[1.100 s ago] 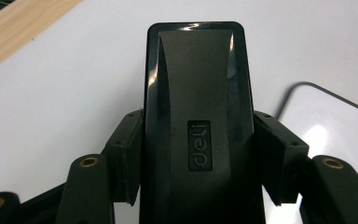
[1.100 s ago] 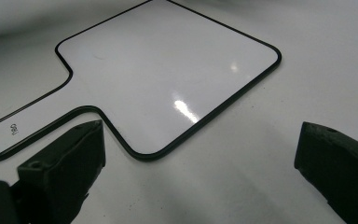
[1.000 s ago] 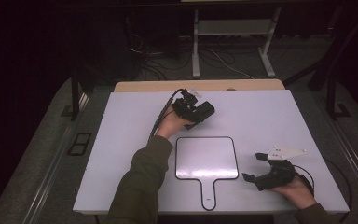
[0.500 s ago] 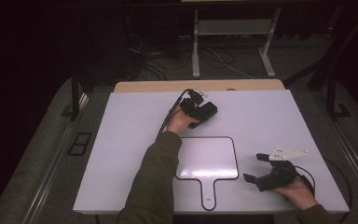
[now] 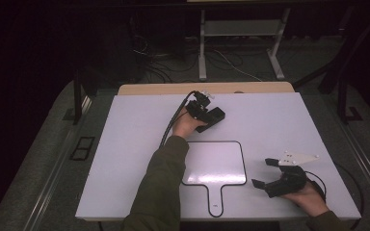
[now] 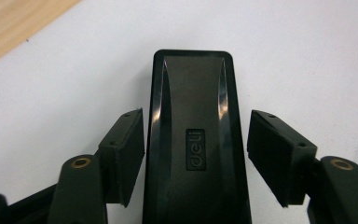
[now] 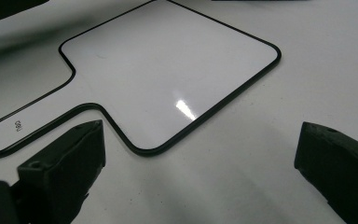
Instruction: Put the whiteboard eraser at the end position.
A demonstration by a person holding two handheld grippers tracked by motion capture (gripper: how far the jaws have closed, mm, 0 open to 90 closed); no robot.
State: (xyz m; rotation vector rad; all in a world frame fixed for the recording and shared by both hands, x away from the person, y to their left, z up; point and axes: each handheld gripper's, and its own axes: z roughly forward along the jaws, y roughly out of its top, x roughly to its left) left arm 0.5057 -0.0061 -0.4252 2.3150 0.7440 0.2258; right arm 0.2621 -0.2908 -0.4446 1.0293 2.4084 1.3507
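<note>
Left gripper (image 6: 193,154) straddling a glossy black plastic block eraser (image 6: 193,135) on the white table (image 5: 125,144), jaws just opening with pads clear of it, right gripper (image 5: 266,172) spread wide beside a black-rimmed, handled white board (image 5: 217,163).

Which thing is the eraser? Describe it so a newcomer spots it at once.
On the white table, look beyond the handled whiteboard, toward the far edge. The eraser lies there between the left gripper's jaws, which have just been opening. Unlike the white board, it is a black block marked deli.
</note>
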